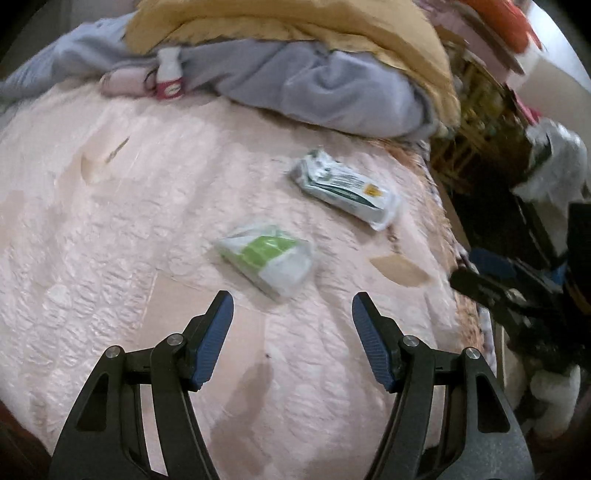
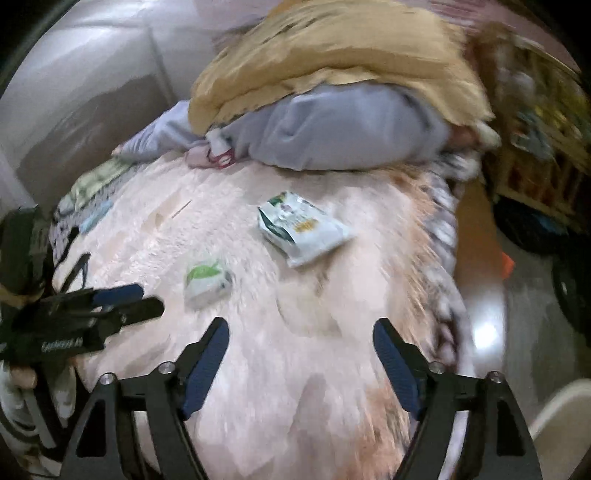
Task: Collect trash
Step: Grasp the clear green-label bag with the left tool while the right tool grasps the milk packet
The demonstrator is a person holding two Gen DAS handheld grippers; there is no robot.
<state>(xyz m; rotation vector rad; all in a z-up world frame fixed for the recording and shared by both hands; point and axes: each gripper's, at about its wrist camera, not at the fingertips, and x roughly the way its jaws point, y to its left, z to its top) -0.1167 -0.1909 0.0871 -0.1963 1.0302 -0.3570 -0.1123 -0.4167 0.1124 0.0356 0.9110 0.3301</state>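
Note:
A green and white crumpled wrapper (image 1: 266,255) lies on the pink bedspread (image 1: 110,240), just ahead of my open, empty left gripper (image 1: 292,314). A larger white packet with green print (image 1: 347,188) lies farther and to the right. In the right wrist view the small wrapper (image 2: 206,282) sits ahead and left, the larger packet (image 2: 303,229) ahead of my open, empty right gripper (image 2: 301,341). The left gripper (image 2: 146,300) shows at the left of that view, beside the small wrapper.
A grey blanket (image 1: 314,88) and a mustard quilt (image 1: 288,26) are piled at the far side of the bed. A small pink and white item (image 1: 168,74) lies by them. The bed's right edge (image 1: 458,258) drops to a cluttered floor with shelves (image 2: 546,166).

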